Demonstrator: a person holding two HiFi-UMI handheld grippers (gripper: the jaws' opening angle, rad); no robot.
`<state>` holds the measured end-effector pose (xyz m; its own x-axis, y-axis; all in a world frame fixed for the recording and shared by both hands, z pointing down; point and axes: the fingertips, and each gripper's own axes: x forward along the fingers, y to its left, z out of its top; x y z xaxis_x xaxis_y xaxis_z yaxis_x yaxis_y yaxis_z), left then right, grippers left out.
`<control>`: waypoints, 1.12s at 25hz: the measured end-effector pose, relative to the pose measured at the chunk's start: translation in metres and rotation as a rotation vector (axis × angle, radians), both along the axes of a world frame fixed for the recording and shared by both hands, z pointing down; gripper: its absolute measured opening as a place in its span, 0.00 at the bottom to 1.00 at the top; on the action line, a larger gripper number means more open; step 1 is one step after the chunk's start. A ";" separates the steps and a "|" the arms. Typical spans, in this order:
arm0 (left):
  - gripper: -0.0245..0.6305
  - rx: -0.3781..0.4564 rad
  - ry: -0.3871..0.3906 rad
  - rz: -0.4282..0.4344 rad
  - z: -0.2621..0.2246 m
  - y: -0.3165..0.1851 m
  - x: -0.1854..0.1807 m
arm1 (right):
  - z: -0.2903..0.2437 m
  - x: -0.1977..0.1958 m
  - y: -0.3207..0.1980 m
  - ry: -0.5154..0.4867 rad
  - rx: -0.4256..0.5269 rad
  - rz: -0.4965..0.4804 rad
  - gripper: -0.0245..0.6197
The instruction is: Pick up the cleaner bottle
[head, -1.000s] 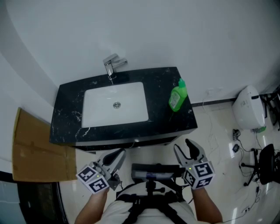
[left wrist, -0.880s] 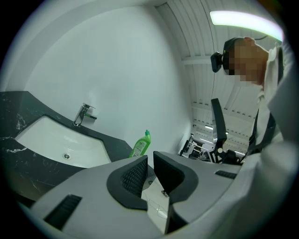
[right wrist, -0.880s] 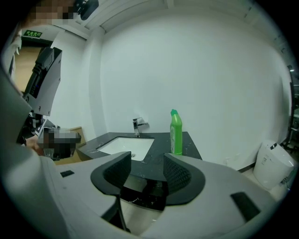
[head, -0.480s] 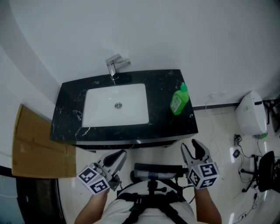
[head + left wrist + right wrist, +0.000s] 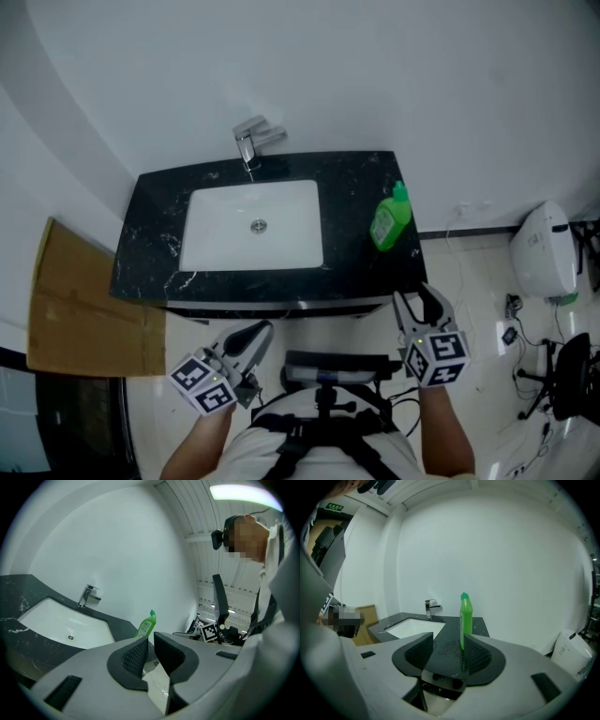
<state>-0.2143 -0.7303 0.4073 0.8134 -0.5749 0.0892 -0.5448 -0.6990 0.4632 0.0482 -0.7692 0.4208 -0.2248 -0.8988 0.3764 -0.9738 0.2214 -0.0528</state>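
Observation:
The green cleaner bottle (image 5: 390,220) stands upright on the right part of the black marble counter (image 5: 352,187), to the right of the white sink (image 5: 216,234). My right gripper (image 5: 420,302) is open and empty, held just in front of the counter's front edge below the bottle. In the right gripper view the bottle (image 5: 466,618) stands beyond the gap of that gripper (image 5: 448,641), near the right jaw. My left gripper (image 5: 248,339) hangs low in front of the counter, shut and empty. The left gripper view shows the bottle (image 5: 146,626) far beyond its jaws.
A chrome faucet (image 5: 253,141) stands behind the sink against the white wall. Flat cardboard (image 5: 84,309) leans at the counter's left. On the floor at right are a white appliance (image 5: 542,251), cables and an office chair (image 5: 567,375).
My right gripper has moved forward and a little right, closer to the counter's front edge under the bottle. The left gripper has stayed where it was.

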 end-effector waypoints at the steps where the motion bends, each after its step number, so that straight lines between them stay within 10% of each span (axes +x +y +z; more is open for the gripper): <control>1: 0.09 -0.002 -0.002 -0.003 0.000 0.000 0.000 | 0.002 0.001 -0.004 -0.004 -0.001 0.000 0.34; 28: 0.09 -0.038 -0.012 -0.033 0.005 -0.003 0.002 | 0.043 0.013 -0.075 0.038 -0.049 -0.019 0.34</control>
